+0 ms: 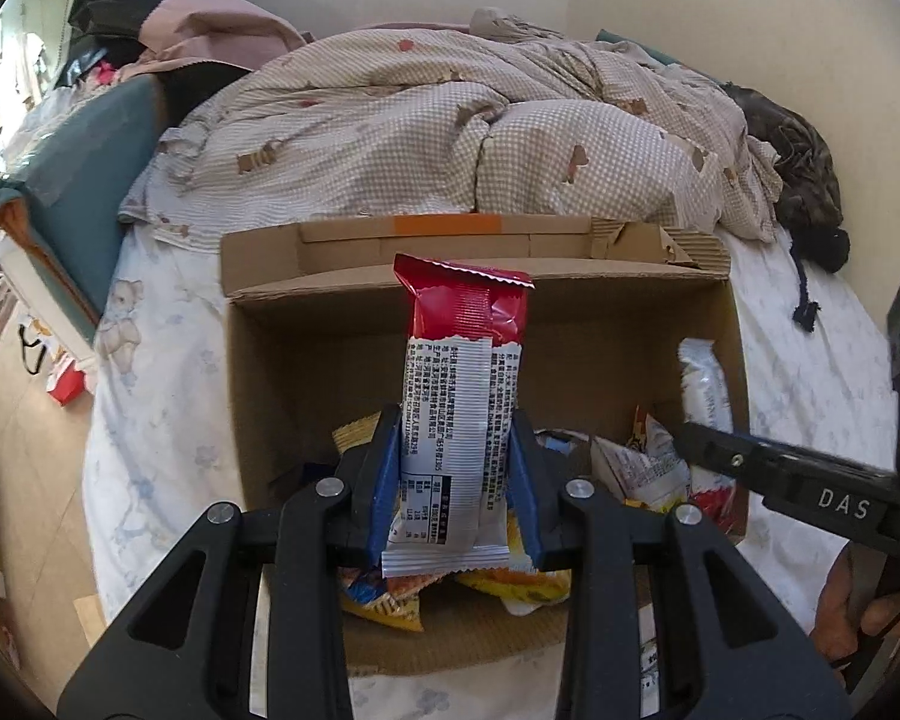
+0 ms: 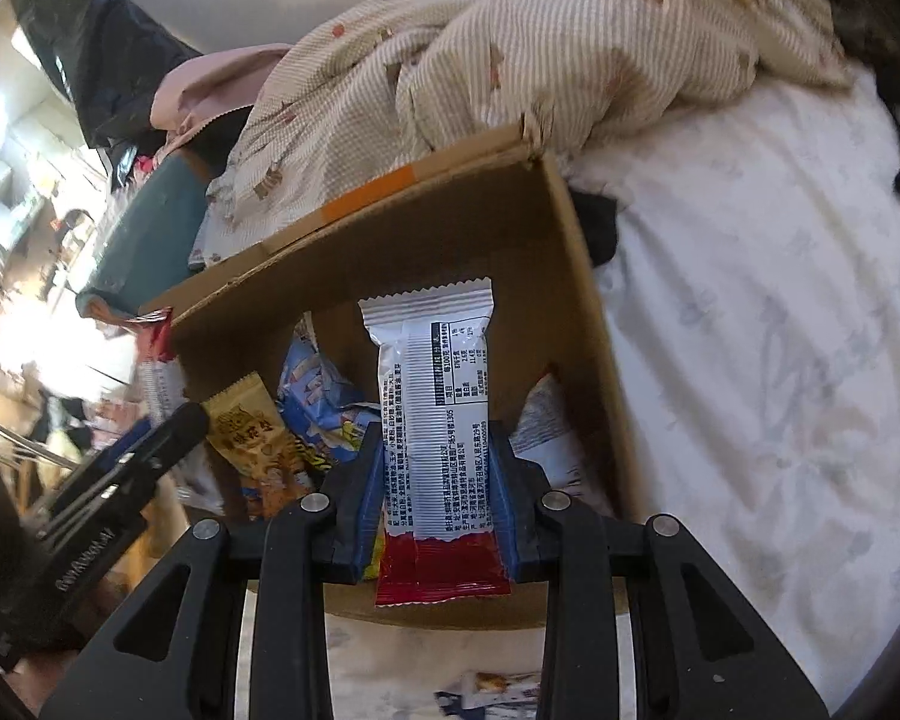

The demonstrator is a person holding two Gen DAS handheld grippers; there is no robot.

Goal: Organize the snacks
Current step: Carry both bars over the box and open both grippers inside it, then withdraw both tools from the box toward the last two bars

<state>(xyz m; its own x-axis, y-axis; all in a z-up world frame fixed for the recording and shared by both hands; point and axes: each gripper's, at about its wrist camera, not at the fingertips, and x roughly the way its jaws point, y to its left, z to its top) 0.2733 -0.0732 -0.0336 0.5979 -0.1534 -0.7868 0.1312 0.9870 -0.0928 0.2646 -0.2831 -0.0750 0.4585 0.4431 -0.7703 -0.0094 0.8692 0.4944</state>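
On a bed, the left hand-held gripper [image 1: 456, 468] and right hand-held gripper [image 2: 437, 483] each clamp 1 red-and-white snack bar, left bar [image 1: 459, 396], right bar [image 2: 432, 420], above a cardboard box [image 1: 270, 360] of snacks; next, probably releasing both inside

A: Any lettering you can make out?
B: "DAS" in white on the black arm of the other gripper [image 1: 834, 498], off to the right of the left fingers.
A: And the wrapper [image 1: 459, 414] pinched between those fingers?
B: Dense small print and a nutrition table, too fine to read. The same goes for the packet [image 2: 435, 438] between the right fingers.
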